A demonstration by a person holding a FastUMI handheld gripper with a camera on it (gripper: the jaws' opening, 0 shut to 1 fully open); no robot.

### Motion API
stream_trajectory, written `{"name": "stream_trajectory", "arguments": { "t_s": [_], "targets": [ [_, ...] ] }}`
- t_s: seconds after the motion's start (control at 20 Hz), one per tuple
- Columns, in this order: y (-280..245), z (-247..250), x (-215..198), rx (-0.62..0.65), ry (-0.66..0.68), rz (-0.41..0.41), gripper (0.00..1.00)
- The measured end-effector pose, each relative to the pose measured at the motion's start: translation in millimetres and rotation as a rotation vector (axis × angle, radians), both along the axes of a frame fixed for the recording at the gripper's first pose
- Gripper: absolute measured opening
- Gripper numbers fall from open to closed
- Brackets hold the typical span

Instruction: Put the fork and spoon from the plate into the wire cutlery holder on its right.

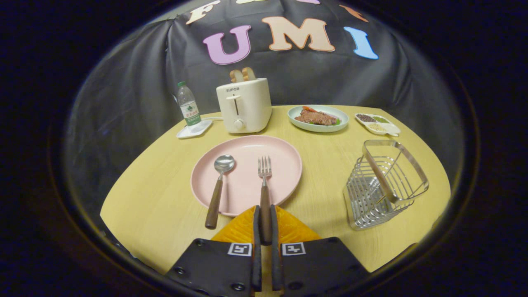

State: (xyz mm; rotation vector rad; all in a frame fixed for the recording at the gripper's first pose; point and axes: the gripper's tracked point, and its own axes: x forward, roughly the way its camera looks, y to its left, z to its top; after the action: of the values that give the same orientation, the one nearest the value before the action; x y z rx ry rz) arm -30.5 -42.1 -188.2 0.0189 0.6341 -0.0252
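Holding the fork (264, 187) by its dark handle, my claw (264, 212) has both fingers squeezed narrow on it. The fork's prongs lie on the pink plate (284, 159) just ahead of the fingers, so I think I am at the grab step, with the lift not yet done. The spoon (218, 187) lies beside the fork, its bowl on the plate and its handle hanging over the rim onto the table (156, 198). The wire holder (381, 185) stands off to the right, apart from the plate. Next I need to lift the fork straight up, carry it right, tip it upright and drop it in. A toaster (244, 105) sits far beyond.
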Motion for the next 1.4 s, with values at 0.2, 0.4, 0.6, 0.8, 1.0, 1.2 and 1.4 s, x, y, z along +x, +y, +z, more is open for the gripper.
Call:
{"name": "stream_trajectory", "arguments": {
  "t_s": [0.2, 0.4, 0.6, 0.8, 1.0, 1.2, 1.4],
  "targets": [
    [3, 11, 1, 0.019, 0.002, 0.014, 0.05],
    [2, 43, 0, 0.021, -0.016, 0.047, 0.05],
    [-19, 81, -16, 0.011, 0.005, 0.064, 0.05],
    [-52, 120, -30, 0.005, 0.029, 0.041, 0.05],
    [-87, 139, -52, -0.037, 0.117, 0.055, 0.05],
    [-115, 154, -69, -0.066, 0.203, 0.055, 0.05],
    [-134, 159, -83, -0.098, 0.298, 0.047, 0.05]
  ]
}}
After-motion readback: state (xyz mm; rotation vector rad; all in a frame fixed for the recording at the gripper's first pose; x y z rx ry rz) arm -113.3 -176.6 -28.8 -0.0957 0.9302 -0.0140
